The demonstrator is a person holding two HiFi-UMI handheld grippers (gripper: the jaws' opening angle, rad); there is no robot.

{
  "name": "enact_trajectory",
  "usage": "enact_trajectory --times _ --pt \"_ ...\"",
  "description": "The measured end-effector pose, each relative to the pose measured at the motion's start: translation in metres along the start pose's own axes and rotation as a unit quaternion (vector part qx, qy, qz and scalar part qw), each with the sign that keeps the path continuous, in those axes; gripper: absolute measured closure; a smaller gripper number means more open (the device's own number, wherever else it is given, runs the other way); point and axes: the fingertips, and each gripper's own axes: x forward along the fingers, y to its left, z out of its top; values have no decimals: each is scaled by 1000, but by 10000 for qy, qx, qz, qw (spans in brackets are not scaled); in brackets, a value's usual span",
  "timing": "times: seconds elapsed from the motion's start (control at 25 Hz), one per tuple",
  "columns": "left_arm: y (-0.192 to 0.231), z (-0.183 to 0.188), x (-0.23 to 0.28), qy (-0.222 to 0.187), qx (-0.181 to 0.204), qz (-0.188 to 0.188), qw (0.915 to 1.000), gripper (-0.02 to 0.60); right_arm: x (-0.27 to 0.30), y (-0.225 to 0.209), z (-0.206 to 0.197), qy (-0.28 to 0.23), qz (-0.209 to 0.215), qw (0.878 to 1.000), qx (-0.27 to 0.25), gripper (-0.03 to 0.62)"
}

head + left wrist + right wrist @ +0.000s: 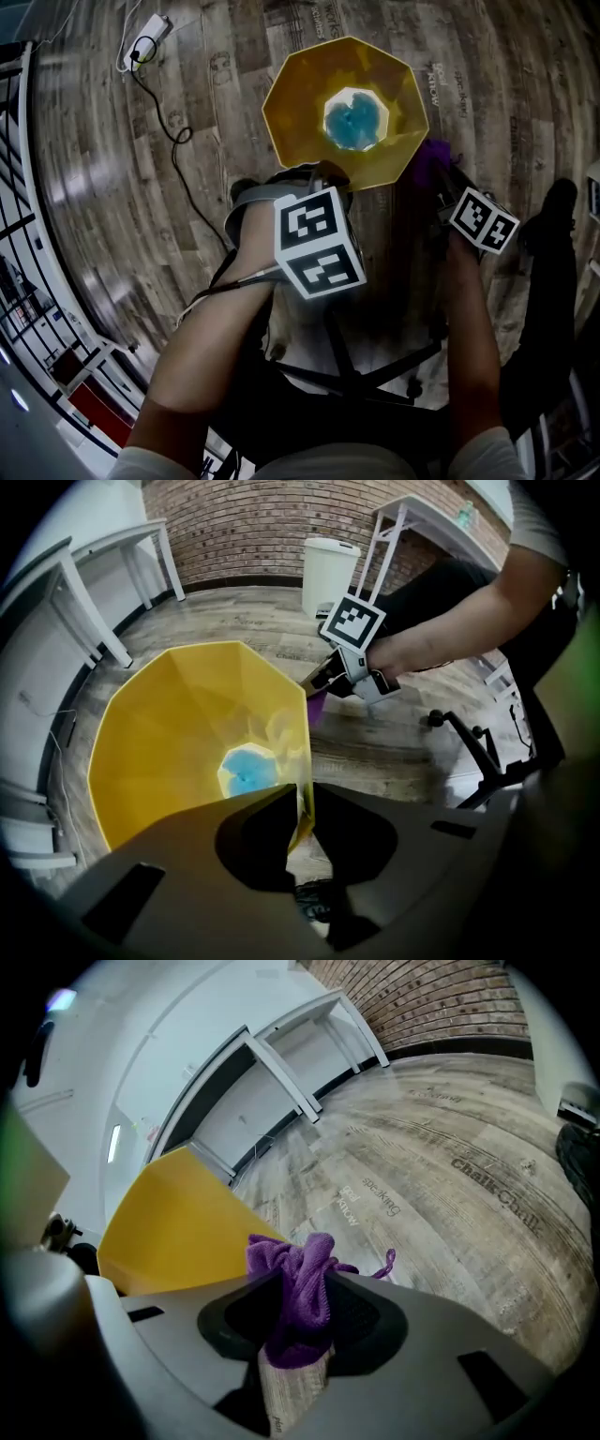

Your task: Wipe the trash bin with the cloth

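Looking steeply down, I see a yellow trash bin [291, 103] standing upright on the wood floor [112, 187]. Its mouth faces up, so its long axis runs straight toward me, and something blue [356, 120] lies at its bottom.

My left hand-held gripper [326, 174] points almost straight down onto the near edge of the rim. Its jaws are nearly together and pinch the thin yellow wall, one jaw inside the bin and one outside.

My right hand-held gripper [441, 178] sits just beside the bin's right outer wall. Its jaws are clamped on a bunched purple cloth [298, 1265] that sticks out past the tips. From that gripper the wall lies ahead and to the left, close to the cloth but, as far as I can tell, not touching it.

I judge the right one should wipe, moving leftward onto the wall while the left steadies the bin.
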Motion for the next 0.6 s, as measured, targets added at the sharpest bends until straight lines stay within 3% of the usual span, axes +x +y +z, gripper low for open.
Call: enact_trajectory --times 0.16,0.36,0.6 --pt "-4 10 1 -110 -206 -103 9997 551 -5 8 8 -156 228 9992 304 453" --pt "-5 13 0 -151 -334 -143 9992 552 -20 35 19 -435 901 9904 949 453" --pt "-4 18 0 -220 -491 -117 9985 552 -42 80 36 -774 1691 9777 972 453"
